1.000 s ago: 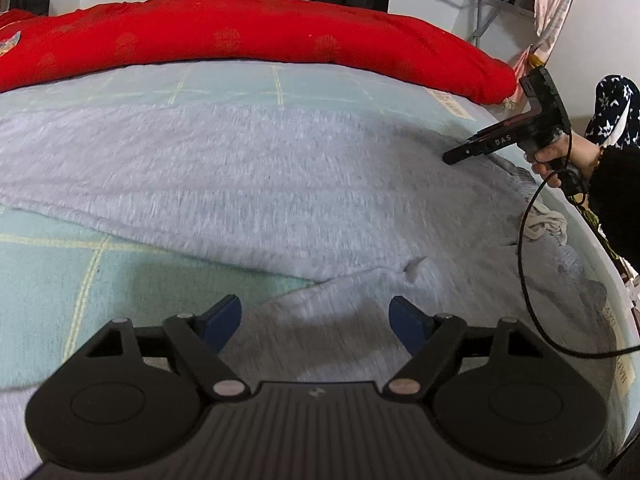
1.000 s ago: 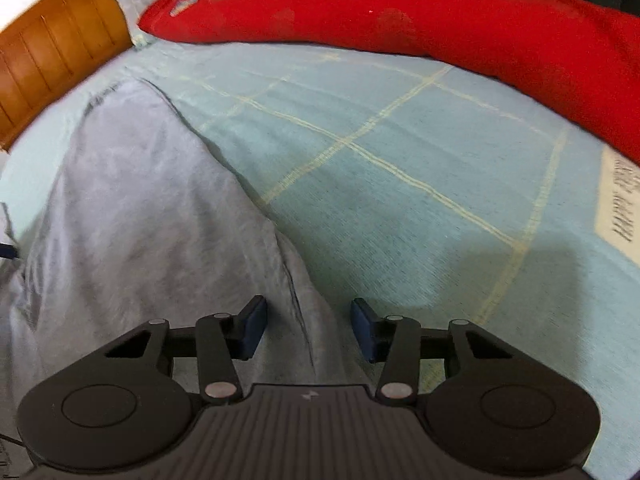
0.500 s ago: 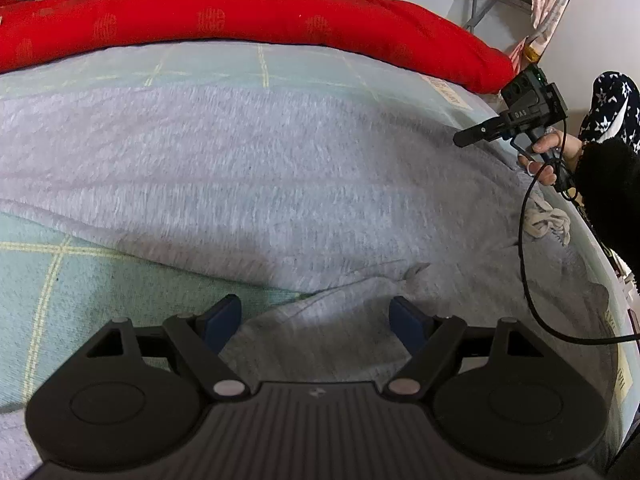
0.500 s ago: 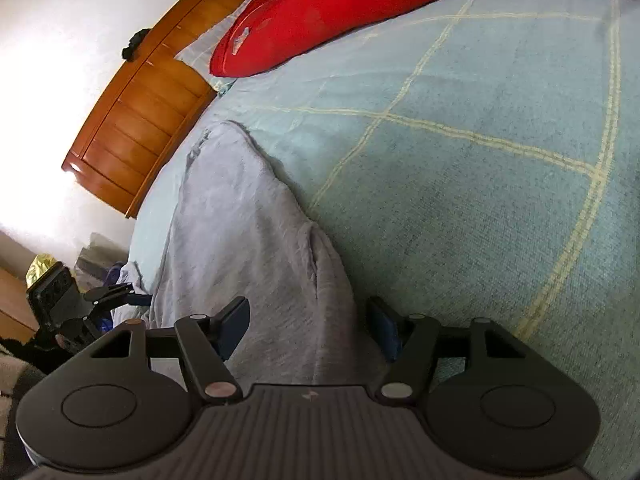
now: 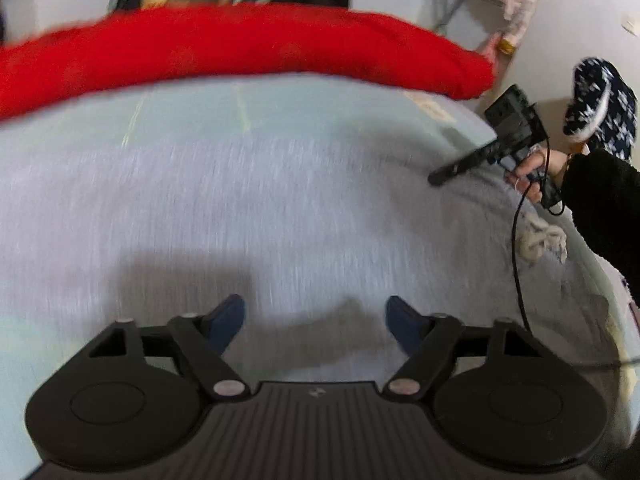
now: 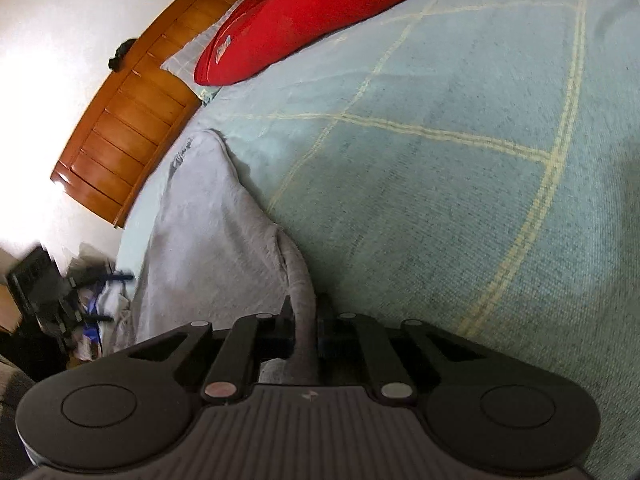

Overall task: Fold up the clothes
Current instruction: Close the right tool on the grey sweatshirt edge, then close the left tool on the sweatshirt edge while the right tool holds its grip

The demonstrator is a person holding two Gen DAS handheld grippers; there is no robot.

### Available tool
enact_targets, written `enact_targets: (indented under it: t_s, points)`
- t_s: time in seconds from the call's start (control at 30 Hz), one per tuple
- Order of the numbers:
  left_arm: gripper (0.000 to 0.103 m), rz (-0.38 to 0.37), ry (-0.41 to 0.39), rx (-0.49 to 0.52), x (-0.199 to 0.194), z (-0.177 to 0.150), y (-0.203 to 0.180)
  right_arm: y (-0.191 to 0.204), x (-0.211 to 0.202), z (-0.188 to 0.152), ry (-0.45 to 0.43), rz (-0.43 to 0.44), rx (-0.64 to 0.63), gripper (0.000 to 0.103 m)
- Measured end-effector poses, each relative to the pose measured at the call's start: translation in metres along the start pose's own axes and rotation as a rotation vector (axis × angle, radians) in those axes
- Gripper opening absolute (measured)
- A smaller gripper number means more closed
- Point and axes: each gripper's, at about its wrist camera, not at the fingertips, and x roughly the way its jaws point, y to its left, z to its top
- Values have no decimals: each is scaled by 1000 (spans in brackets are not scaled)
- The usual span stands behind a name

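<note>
Grey garment [image 5: 248, 216] lies spread flat across the bed [image 6: 460, 184], ready for folding. Right gripper [image 6: 306, 336] is pinched tight on a raised ridge of its edge, likely to lift that side over. Left gripper [image 5: 316, 318] hangs above the cloth, jaws closing but nothing pressed between them yet. Red quilt [image 5: 240, 48] sits well beyond.

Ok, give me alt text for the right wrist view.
The right gripper is shut on a raised fold of the grey garment, which lies on a light blue blanket. A red quilt and wooden headboard lie beyond.
</note>
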Motion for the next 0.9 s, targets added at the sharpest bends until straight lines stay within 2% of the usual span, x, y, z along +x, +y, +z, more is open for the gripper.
enact_targets:
  t_s: [0.1,0.2,0.27,0.3,0.4,0.53,0.63,0.9]
  points:
    - [68,-7,-39,78,15,31,0,25,-2,-2,4,-95,-88,8]
    - [65,-25,-24,178,41,52,-2,42,1,-1,25,-172,-151,8]
    - [48,-19,3,261,60,64,-3,48,4,0,39,-203,-175,8]
    - [45,-11,18,290,69,70,-3,50,5,0,43,-211,-180,8]
    - [45,10,59,350,96,86,1,57,4,-2,39,-254,-212,9]
    - [45,24,82,397,116,96,3,88,5,-9,35,-342,-305,8]
    - [46,-3,75,431,117,94,2,119,4,-16,25,-369,-382,8]
    - [54,12,50,626,99,91,-10,201,2,-33,-17,-438,-551,7]
